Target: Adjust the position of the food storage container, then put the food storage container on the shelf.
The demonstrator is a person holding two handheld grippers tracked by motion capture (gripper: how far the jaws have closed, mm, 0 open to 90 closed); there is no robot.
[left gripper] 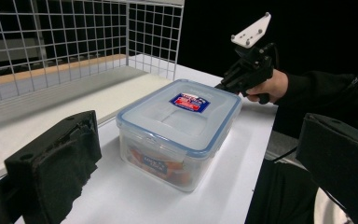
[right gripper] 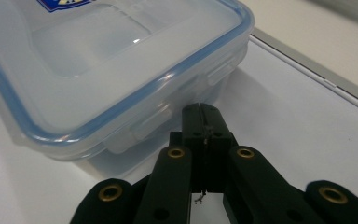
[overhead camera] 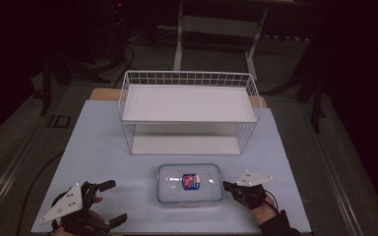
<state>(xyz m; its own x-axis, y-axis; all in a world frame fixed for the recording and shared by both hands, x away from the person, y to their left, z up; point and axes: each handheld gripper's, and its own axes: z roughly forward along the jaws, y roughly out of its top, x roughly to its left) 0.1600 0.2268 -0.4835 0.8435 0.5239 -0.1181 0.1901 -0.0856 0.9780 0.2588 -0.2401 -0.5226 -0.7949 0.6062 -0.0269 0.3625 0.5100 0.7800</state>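
Lidded food container [overhead camera: 190,183]: clear glossy plastic, blue seal. Behind it, wire rack [overhead camera: 189,110]: white-coated metal. Surface [overhead camera: 103,157]: matt white.

Food box [left gripper: 179,133] contents blurred behind wall, perhaps packets; label [overhead camera: 191,181] unreadable.

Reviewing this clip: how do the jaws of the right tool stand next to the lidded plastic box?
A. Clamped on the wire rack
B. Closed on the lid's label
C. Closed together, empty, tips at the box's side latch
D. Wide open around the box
C: in the right gripper view the right tool has its jaws pressed together with nothing between them, tips at the latch side of the plastic box.
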